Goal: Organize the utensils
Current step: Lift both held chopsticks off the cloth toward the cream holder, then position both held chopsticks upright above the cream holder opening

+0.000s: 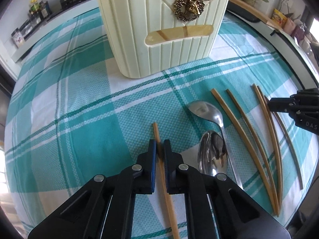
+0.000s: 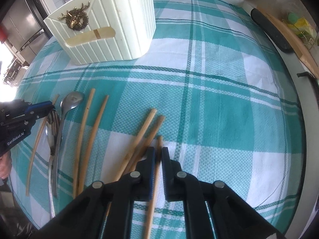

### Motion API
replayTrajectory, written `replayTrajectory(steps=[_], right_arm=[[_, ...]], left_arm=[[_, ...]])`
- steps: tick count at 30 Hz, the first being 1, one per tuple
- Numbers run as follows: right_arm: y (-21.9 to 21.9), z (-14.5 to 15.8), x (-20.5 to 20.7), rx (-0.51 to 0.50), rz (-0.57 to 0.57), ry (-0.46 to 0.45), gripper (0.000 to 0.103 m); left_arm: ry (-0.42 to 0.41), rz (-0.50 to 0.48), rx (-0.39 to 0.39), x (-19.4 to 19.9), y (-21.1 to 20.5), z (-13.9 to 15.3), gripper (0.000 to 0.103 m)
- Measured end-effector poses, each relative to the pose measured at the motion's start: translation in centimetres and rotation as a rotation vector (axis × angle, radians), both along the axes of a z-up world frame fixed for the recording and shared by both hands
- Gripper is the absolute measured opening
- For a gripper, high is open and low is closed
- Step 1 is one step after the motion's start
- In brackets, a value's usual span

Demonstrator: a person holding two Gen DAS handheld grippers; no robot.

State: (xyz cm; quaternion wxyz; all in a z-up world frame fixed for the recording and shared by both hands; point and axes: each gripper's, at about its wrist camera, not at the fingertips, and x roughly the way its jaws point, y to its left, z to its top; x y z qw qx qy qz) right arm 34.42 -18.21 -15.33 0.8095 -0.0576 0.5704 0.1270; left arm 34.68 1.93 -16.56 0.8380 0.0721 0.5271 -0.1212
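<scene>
Closest in, the left gripper [image 1: 159,149] is clamped on a single tan wooden chopstick [image 1: 166,191], and the right gripper [image 2: 158,155] is pinched on another wooden chopstick [image 2: 153,191] at the far side of the loose pile. Between them lie two shiny steel spoons [image 1: 213,153] and four more bamboo sticks [image 1: 257,139] on the teal-and-white plaid tablecloth [image 1: 79,119]. Beyond that, a wide bare stretch of cloth leads to the cream ribbed plastic utensil holder [image 1: 159,35], with one stick already poking from it near the cloth's back edge.
</scene>
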Motion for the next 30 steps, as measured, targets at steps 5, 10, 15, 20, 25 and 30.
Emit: replayTrajectory(steps=[5,10,15,20,25,30], right_arm=[[-0.6,1.2,0.3,0.072,-0.03,-0.034,0.005],[-1.6,5.9,-1.6,0.153,-0.029,-0.138,0.005],[-2.2,11.8,-4.6,0.208,0.002,-0.273,0.005],[-2.9,16.4,-8.8,0.233,0.025,-0.416,0.005],[-3.5,18.6,-12.0,0.24,0.008,-0.527,0.005],[-3.6,19.9,-12.8,0.23,-0.013,-0.601,0.005]], left_arm=[[-0.052,0.023,-0.053,-0.6,0.6,1.9,0.004],[-0.157,0.049,-0.116,-2.3,2.0,6.8,0.004],[-0.263,0.067,-0.2,-5.2,3.9,11.9,0.004],[-0.365,0.072,-0.256,-8.6,5.2,15.5,0.003],[-0.433,0.077,-0.275,-10.6,5.3,17.4,0.003],[-0.473,0.072,-0.29,-11.1,5.0,18.6,0.003]])
